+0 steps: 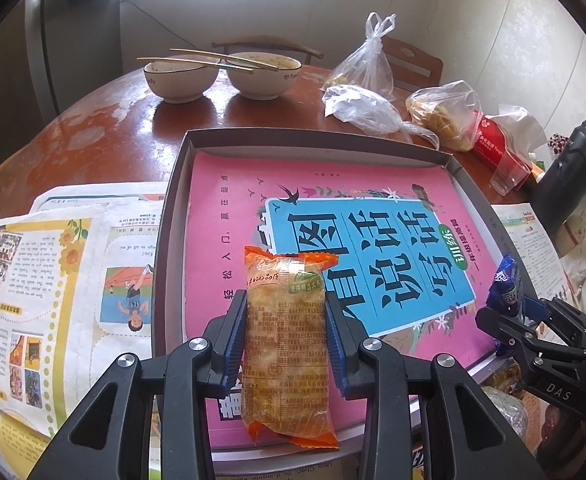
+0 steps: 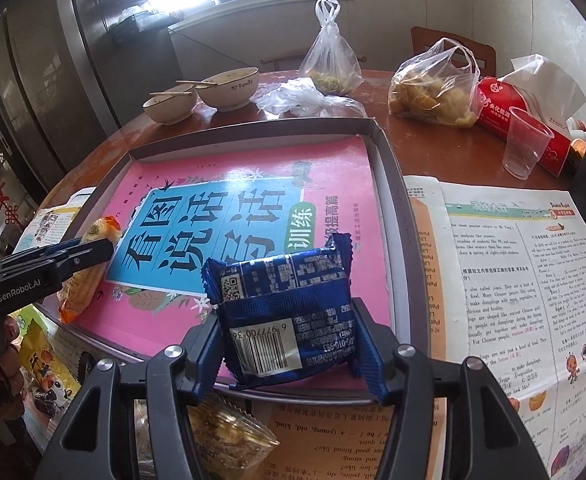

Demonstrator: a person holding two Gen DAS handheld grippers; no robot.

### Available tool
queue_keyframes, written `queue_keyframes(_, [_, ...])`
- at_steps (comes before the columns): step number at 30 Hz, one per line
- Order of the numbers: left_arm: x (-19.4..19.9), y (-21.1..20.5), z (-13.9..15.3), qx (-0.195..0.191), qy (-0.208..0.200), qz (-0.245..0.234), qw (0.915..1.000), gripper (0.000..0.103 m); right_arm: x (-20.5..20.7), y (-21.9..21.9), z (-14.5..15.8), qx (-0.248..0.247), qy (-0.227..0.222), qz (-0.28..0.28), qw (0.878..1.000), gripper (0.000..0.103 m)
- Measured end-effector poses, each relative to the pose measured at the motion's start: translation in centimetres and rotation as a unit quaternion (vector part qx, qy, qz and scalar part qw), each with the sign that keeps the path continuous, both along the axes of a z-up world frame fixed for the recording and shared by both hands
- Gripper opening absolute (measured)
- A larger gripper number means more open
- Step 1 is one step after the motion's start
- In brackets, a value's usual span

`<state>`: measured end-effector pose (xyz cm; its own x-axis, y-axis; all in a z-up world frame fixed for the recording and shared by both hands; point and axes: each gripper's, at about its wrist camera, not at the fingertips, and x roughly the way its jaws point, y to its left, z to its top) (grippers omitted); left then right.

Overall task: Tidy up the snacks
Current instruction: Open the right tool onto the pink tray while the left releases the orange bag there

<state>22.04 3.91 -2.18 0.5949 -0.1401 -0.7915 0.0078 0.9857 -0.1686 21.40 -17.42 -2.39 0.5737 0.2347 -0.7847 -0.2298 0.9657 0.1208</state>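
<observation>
- The left gripper had its jaws clenched on an orange snack packet, the blue pads pressed against both long sides, the packet lying lengthwise between them and reaching out past the tips.
- The right gripper held a blue snack packet between its jaws; the left pad lay against the wrapper, while the right pad seemed to stand just off it, so a firm grasp could not be told for certain.
- Both packets hung over the near end of a shallow grey tray, which held a pink book with a blue panel of large characters.
- Below the right gripper, at the near edge, lay a clear-wrapped snack and a yellow packet.
- Printed sheets were spread on the surface on either side of the tray.
- Beyond the tray on the brown surface stood two bowls with chopsticks laid across them.
- To the right were plastic bags with food, a red tissue pack, a clear cup and a dark flask.
</observation>
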Motion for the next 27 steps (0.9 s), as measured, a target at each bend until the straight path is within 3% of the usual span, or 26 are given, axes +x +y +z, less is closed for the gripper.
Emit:
queue_keyframes(13, [-0.11, 0.03, -0.05, -0.004, 0.005, -0.003, 1.0, 0.04, -0.24, -0.4, 0.21, 0.005, -0.001, -0.006, 1.0, 0.06])
queue_keyframes(27, [-0.57, 0.18, 0.5, -0.012, 0.004, -0.002, 0.9999, 0.059, -0.34, -0.51, 0.43, 0.014, -0.003, -0.01, 1.0, 0.064])
